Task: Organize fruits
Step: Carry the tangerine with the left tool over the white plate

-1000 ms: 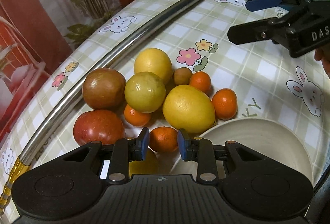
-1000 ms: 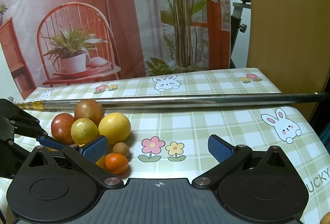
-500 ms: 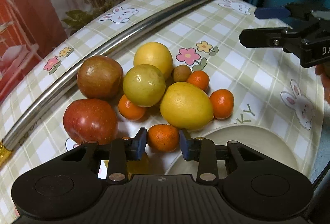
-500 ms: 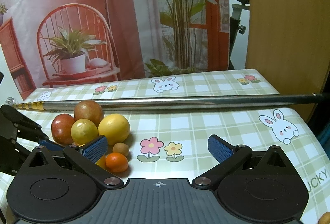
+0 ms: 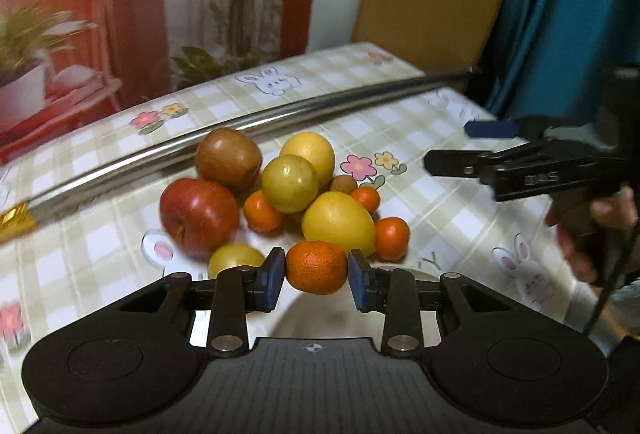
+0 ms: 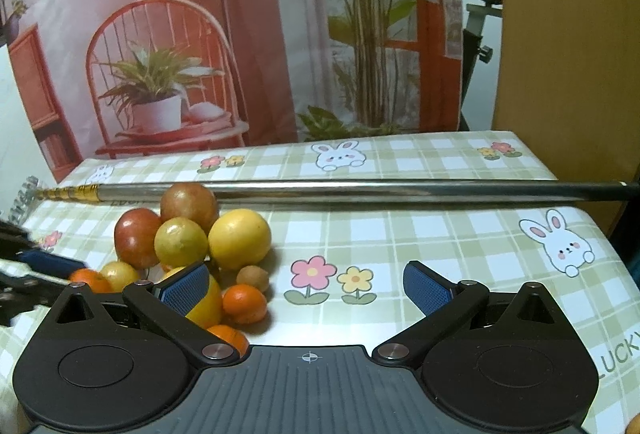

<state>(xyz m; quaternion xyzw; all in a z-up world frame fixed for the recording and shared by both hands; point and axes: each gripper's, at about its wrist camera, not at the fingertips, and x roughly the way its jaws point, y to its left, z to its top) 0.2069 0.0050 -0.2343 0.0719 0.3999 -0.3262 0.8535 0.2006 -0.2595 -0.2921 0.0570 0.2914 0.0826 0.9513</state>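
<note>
My left gripper (image 5: pixel 316 276) is shut on a small orange mandarin (image 5: pixel 316 267), held just above the near edge of the fruit pile. The pile holds a red apple (image 5: pixel 200 216), a brownish apple (image 5: pixel 228 158), a green-yellow citrus (image 5: pixel 290 183), a large yellow lemon (image 5: pixel 338 222) and more mandarins (image 5: pixel 392 237). A pale plate (image 5: pixel 320 318) shows partly beneath the gripper. My right gripper (image 6: pixel 306 288) is open and empty, right of the pile (image 6: pixel 238 244). In the right wrist view the left gripper (image 6: pixel 44 268) enters from the left edge.
A long metal pole (image 6: pixel 360 190) lies across the checked tablecloth (image 6: pixel 440 234) behind the fruit. The right gripper (image 5: pixel 460 146) hangs over the cloth at the right, held by a hand (image 5: pixel 600 218). A printed backdrop (image 6: pixel 240 34) stands behind the table.
My left gripper has closed on the nearest mandarin and raised it off the table, tilting upward. The right gripper has barely moved.
</note>
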